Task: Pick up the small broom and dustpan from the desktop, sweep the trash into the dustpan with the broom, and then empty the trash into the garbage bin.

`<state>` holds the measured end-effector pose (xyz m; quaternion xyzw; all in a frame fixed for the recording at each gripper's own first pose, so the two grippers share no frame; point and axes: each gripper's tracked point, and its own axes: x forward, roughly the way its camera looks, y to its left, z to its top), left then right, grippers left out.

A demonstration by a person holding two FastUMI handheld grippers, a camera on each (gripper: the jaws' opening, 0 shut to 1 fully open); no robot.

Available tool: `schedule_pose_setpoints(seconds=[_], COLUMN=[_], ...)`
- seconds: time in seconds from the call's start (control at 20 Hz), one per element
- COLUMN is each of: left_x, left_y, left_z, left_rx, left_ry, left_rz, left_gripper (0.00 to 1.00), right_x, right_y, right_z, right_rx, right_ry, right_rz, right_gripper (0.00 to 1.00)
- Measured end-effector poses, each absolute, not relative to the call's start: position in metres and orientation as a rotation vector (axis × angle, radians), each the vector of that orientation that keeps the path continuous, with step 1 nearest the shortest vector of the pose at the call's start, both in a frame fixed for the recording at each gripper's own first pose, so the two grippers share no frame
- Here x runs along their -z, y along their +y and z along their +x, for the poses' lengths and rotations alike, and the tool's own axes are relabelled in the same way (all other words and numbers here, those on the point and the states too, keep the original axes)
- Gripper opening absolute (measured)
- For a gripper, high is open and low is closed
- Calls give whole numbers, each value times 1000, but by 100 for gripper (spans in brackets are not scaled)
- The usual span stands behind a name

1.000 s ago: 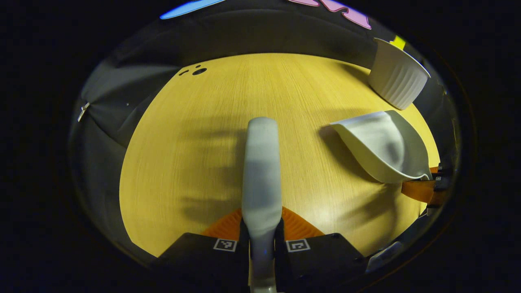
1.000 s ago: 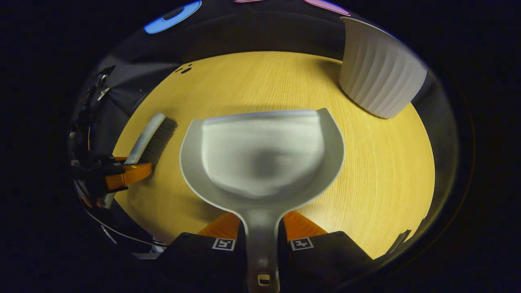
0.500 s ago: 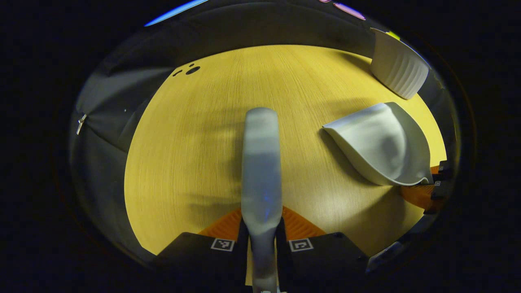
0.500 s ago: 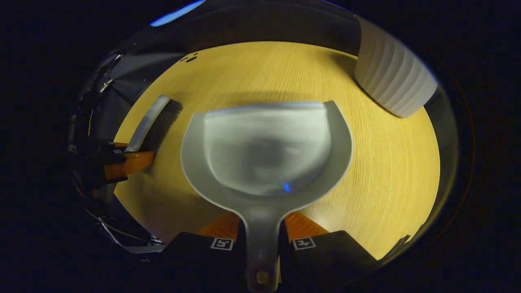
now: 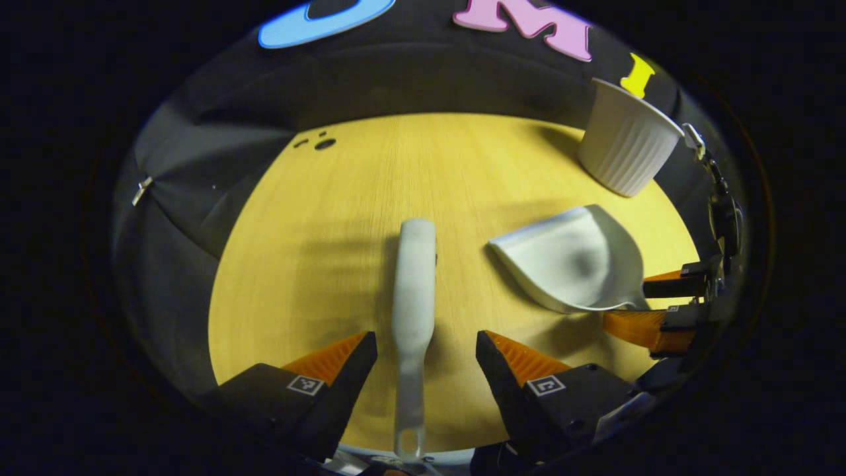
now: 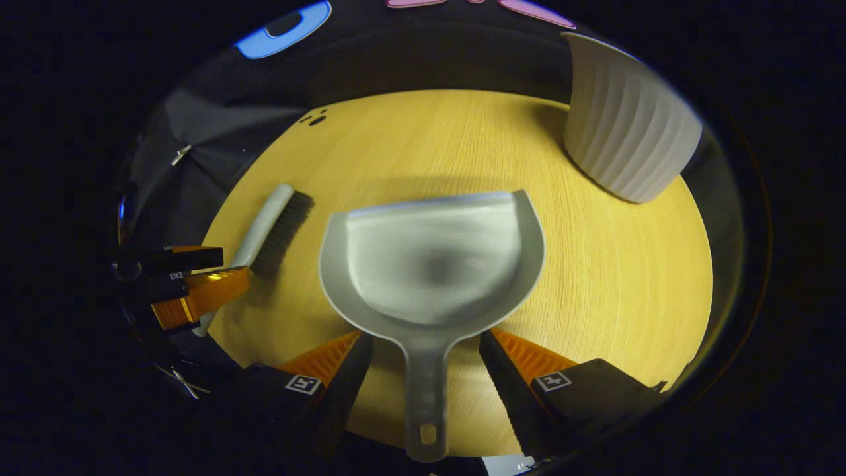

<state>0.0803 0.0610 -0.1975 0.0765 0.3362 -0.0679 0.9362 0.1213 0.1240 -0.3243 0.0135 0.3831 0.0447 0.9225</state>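
Your left gripper [image 5: 426, 344] has its fingers spread wide, the broom [image 5: 413, 291] lying loose between them on the desktop [image 5: 297, 264]. Your right gripper [image 6: 426, 344] is equally wide apart around the dustpan [image 6: 433, 264] handle, which seems to rest flat. The garbage bin [image 6: 628, 139] stands at the far right edge.

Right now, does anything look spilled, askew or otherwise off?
Nothing spilled or damaged. The broom and dustpan lie flat on the desktop, each between open fingers. The bin stands upright. No trash visible.
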Motion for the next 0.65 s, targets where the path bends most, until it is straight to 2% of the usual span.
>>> schedule_pose_setpoints(seconds=[0.5,0.65], left_x=[46,17], left_y=[37,28], left_z=[-20,-52], left_rx=[135,149], left_ry=[117,12], left_rz=[151,164], left_gripper=[95,95], right_x=[161,107], right_y=[122,124], right_z=[65,35], right_rx=[-18,-4], right_ry=[314,162], right_rz=[-5,40], right_gripper=[99,100])
